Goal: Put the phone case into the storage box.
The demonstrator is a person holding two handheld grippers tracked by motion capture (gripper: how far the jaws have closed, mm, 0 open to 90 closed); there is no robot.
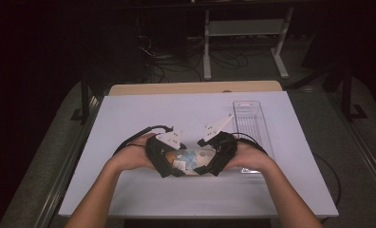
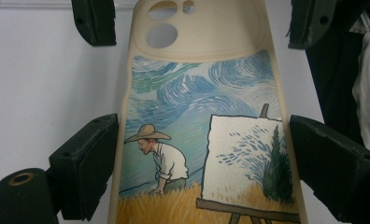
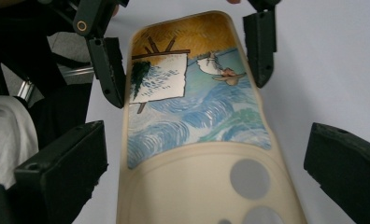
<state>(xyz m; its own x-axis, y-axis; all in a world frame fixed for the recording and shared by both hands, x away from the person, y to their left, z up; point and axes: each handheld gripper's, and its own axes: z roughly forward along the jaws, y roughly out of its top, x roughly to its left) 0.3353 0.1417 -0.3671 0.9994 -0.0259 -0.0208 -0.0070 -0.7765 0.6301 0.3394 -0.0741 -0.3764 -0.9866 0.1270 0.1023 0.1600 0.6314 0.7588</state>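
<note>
Left gripper view looked along the left gripper (image 2: pixel 204 154), whose two black jaws pressed against the long cream edges of a phone case (image 2: pixel 206 140) near its lower end, grasping it across its width. That case lay printed side up, showing a painter in a straw hat, an easel and swirling blue sky, with its camera cut-outs at the far end. Right gripper view showed the right gripper (image 3: pixel 206 158) at the cut-out end of the same case (image 3: pixel 197 135); its jaws stood released, a clear gap on the one side, the other close beside the cream edge. From the high view, both grippers (image 1: pixel 169 154) (image 1: pixel 214 152) met over the case (image 1: pixel 192 159) on the white table (image 1: pixel 129 190), around the middle of its width and nearer the front edge. Just to the right, a clear plastic tray (image 1: pixel 250 121) ran lengthwise toward the table's back edge
</note>
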